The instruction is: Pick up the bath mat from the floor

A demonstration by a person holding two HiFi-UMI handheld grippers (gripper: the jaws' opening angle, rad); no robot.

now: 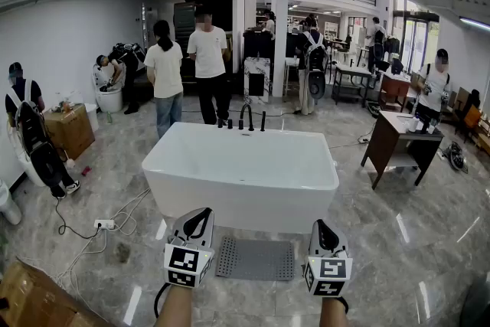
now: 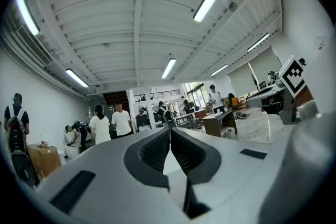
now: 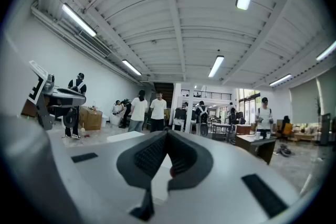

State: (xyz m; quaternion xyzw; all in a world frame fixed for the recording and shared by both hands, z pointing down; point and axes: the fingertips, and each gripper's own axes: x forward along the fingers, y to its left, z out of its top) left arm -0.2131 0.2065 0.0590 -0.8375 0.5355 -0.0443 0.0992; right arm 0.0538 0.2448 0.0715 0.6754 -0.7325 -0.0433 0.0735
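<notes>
A grey perforated bath mat lies flat on the marble floor in front of the white bathtub. In the head view my left gripper is held level to the left of the mat and my right gripper to its right, both above the floor. Both are shut with nothing between the jaws. The left gripper view shows its jaws pressed together, aimed across the room. The right gripper view shows its jaws closed the same way. The mat is out of sight in both gripper views.
A power strip with cables lies on the floor at left, and a cardboard box sits at the bottom left. A wooden desk stands at right. Several people stand behind the tub.
</notes>
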